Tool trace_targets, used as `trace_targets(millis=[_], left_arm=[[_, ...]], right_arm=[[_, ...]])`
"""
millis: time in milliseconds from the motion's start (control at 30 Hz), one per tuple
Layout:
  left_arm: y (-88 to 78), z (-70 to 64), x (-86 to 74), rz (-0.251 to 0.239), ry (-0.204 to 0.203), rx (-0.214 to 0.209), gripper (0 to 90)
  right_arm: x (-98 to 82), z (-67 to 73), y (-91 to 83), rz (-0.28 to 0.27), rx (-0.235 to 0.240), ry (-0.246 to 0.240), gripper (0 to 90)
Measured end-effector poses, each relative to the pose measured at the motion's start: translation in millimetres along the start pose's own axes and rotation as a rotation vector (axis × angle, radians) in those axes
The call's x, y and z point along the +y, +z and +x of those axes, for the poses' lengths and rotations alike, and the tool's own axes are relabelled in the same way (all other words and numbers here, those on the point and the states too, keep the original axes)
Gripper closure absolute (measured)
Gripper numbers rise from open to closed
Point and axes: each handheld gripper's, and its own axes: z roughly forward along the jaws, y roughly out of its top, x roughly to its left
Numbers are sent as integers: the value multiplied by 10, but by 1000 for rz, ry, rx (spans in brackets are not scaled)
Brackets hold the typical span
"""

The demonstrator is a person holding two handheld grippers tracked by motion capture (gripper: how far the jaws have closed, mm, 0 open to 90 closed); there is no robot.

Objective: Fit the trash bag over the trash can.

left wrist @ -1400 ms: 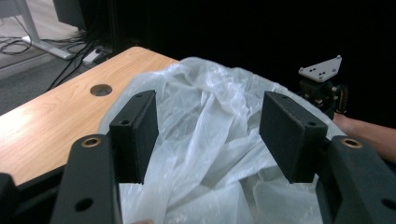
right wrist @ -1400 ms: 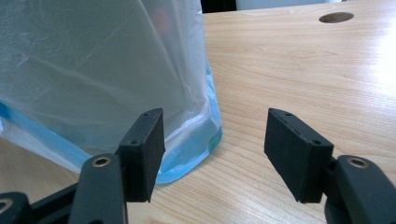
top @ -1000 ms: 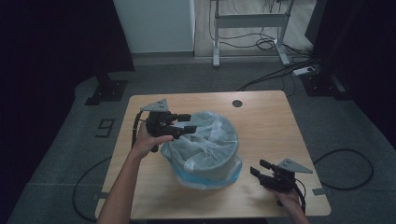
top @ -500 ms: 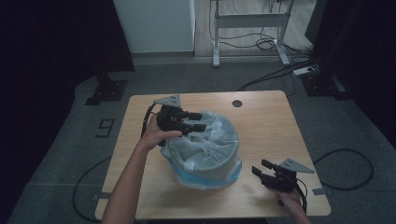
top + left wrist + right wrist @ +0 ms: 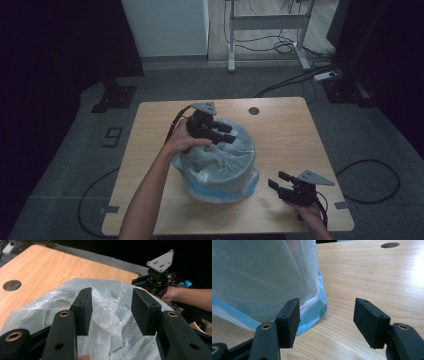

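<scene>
One bin (image 5: 220, 165) stands upright at the middle of the desk (image 5: 285, 135), its open mouth facing up, lined with one clear plastic bag (image 5: 110, 305) that hangs over its rim. Two grippers are present. The left gripper (image 5: 226, 134) hovers over the bin's far rim; its jaws have just been closing, still apart, with bag plastic between them unpinched. The right gripper (image 5: 276, 181) rests near the desk's near right corner, jaws apart and empty.
</scene>
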Motion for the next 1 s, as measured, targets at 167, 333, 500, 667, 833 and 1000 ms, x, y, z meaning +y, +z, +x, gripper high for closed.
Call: trace_targets(millis=[167, 333, 500, 667, 833, 1000], left_arm=[[113, 13, 77, 96, 11, 27, 558], [210, 33, 89, 166, 1, 39, 570], [309, 31, 65, 232, 5, 55, 561], [371, 25, 58, 274, 13, 68, 546], [447, 18, 36, 333, 25, 89, 527], [454, -26, 49, 326, 34, 91, 493]], right_arm=[[3, -12, -10, -3, -2, 0, 377], [2, -19, -17, -2, -2, 2, 378], [4, -18, -18, -4, -4, 1, 378], [0, -14, -10, 0, 1, -2, 378], [0, -17, -9, 2, 1, -1, 378], [-2, -15, -9, 3, 1, -4, 378]])
